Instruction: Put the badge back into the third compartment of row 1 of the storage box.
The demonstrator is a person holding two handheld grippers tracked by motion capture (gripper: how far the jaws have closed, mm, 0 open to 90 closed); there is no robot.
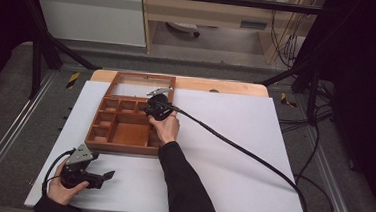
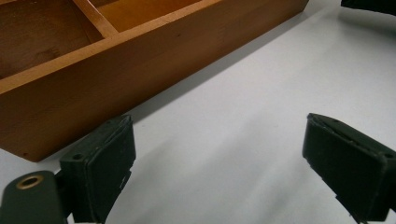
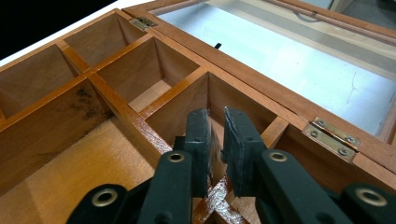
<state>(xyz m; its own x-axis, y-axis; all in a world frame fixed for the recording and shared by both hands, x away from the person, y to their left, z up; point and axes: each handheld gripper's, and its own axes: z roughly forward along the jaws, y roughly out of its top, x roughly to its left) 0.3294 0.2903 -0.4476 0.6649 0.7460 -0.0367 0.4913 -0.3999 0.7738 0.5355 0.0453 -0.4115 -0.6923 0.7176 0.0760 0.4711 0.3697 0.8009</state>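
A wooden box with several empty compartments lies open on the white sheet, its glass-paned lid folded flat behind it. My right gripper is over the box's back right corner. In the right gripper view its jaws stand almost together with a thin slit between them, above a divider beside a small compartment, and nothing shows between them. My left gripper rests on the sheet in front of the box's near left corner. Its jaws are wide open on bare sheet, just short of the box wall.
The white sheet covers the table, with bare room to the right of the box and in front of it. The right gripper's black cable trails across it to the right edge. Brass hinges join lid and box.
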